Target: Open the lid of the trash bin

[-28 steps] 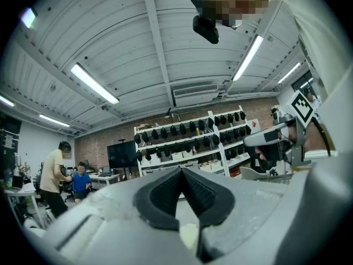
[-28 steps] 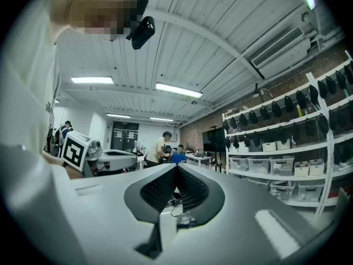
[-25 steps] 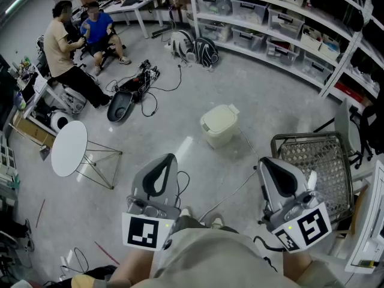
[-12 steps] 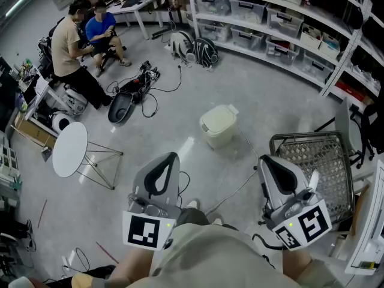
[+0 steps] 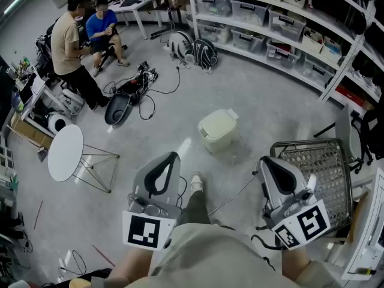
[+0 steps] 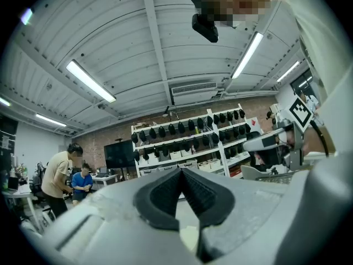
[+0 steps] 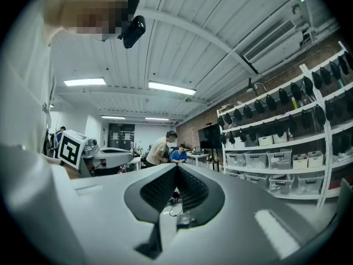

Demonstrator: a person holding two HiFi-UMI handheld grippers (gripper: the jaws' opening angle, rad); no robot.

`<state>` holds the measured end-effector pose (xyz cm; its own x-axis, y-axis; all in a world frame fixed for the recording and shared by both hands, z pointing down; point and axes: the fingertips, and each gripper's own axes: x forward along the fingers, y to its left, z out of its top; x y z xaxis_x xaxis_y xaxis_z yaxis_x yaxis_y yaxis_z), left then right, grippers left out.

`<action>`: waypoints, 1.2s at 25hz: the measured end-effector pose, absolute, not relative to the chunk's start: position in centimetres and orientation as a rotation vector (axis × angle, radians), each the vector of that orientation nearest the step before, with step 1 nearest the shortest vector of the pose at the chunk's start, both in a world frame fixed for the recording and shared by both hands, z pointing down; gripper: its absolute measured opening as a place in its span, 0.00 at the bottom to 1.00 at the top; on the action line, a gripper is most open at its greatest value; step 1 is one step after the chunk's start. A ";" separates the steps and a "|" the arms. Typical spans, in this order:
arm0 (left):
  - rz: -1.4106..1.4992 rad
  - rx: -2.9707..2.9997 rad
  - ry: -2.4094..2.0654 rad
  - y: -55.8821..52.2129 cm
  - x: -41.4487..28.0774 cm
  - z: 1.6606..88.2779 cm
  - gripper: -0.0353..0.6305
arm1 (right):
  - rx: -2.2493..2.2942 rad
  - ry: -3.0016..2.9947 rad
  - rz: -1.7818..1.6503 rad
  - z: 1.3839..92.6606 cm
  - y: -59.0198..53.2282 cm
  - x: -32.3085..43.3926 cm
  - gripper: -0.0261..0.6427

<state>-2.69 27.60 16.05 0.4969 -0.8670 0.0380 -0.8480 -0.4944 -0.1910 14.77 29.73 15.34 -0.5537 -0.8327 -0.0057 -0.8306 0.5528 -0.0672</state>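
The trash bin (image 5: 217, 129) is small and cream-coloured, with its lid down, and stands on the grey concrete floor in the middle of the head view. Both grippers are held close to the body, well short of it. My left gripper (image 5: 168, 156) points up and forward with its jaws met at the tips and nothing between them; in its own view the left gripper (image 6: 181, 171) aims at distant shelves. My right gripper (image 5: 264, 161) is likewise shut and empty, and in its own view the right gripper (image 7: 176, 167) faces the room. Neither gripper view shows the bin.
A wire cart (image 5: 317, 173) stands at the right beside my right gripper. A cable (image 5: 231, 195) runs across the floor toward the bin. A round white table (image 5: 65, 152) is at the left, shelving (image 5: 282, 23) behind, and two people (image 5: 72, 38) at far left with bags and cables.
I have stepped forward: a leg and shoe now show between the grippers, and the bin sits slightly lower and nearer. Both grippers keep their pose. The standing person has shifted.
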 end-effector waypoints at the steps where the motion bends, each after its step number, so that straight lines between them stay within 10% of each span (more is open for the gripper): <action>1: -0.194 -2.593 1.497 26.8 -2.8 16.3 0.06 | -1.470 2.738 -0.089 15.5 28.9 14.7 0.04; 30: -0.246 -2.714 1.383 -6.0 -9.4 18.6 0.06 | -1.686 2.710 -0.180 16.9 -4.0 8.6 0.04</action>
